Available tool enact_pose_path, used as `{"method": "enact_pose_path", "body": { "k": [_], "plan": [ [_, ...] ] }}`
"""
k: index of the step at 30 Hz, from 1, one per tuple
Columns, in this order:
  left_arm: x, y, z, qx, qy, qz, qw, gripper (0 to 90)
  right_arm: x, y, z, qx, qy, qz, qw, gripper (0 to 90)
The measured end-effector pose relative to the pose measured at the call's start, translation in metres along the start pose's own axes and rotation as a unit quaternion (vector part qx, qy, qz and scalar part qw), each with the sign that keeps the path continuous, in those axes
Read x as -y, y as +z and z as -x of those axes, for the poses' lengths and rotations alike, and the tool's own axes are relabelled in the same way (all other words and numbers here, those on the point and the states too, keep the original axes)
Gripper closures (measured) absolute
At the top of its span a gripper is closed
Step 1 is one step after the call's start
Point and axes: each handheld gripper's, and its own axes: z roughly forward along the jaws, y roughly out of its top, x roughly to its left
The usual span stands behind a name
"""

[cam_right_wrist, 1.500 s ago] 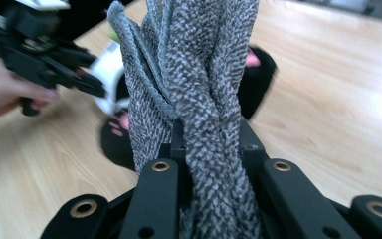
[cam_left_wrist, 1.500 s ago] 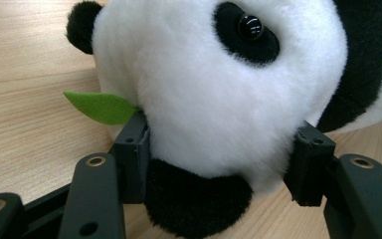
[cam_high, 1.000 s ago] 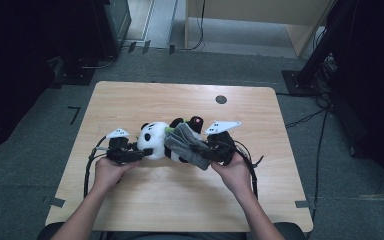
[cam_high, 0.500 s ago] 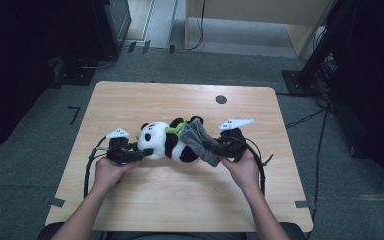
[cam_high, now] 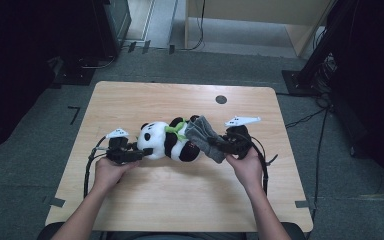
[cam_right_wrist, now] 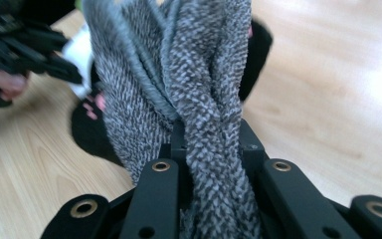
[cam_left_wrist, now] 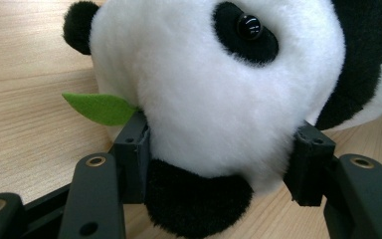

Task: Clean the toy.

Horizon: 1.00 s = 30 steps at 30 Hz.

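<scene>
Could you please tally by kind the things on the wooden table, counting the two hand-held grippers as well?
Black-and-white plush panda toy: 1
Grey knitted cloth garment: 1
Black two-jaw grippers, left gripper clamped on the panda's head and right gripper shut on the garment: 2
Total: 4

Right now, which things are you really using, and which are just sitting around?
Using:
- panda toy, head clamped in the left gripper
- grey knit cloth, pinched in the right gripper

Just sitting around:
- dark round spot on the table
- cables on the floor
</scene>
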Motion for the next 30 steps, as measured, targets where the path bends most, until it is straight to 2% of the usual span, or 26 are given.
{"method": "enact_pose_path", "body": {
  "k": [5,8,11,15,18,21,25,27,30],
  "plan": [
    [0.000,0.000,0.003,-0.008,0.001,0.001,1.0000,40.2,-0.016,-0.010,-0.026,-0.017,-0.031,0.036,0.9987,77.5],
    [0.000,0.000,0.007,-0.017,-0.009,0.003,0.9998,40.3,-0.023,-0.004,-0.043,-0.030,-0.053,0.033,0.9976,77.4],
    [0.000,0.000,0.011,-0.026,-0.011,0.003,0.9996,40.4,-0.028,0.008,-0.062,-0.044,-0.069,0.027,0.9963,77.4],
    [0.000,0.000,0.014,-0.028,-0.011,0.002,0.9996,40.4,-0.030,0.031,-0.082,-0.060,-0.079,0.012,0.9950,77.4],
    [0.000,0.000,0.014,-0.026,-0.015,0.003,0.9995,40.4,-0.028,0.051,-0.094,-0.060,-0.084,0.004,0.9947,77.4],
    [0.000,0.000,0.015,-0.026,-0.019,0.005,0.9995,40.4,-0.021,0.074,-0.098,-0.057,-0.077,-0.020,0.9952,77.3],
    [0.000,0.000,0.017,-0.027,-0.016,0.003,0.9995,40.4,-0.008,0.097,-0.098,-0.025,-0.084,-0.043,0.9953,77.0],
    [0.000,0.000,0.018,-0.026,-0.012,0.002,0.9996,40.7,-0.005,0.100,-0.094,-0.014,-0.095,-0.041,0.9945,77.2],
    [-0.001,0.003,0.020,-0.027,-0.009,-0.007,0.9996,42.0,-0.004,0.098,-0.088,-0.011,-0.094,-0.041,0.9946,77.5]
  ]
}}
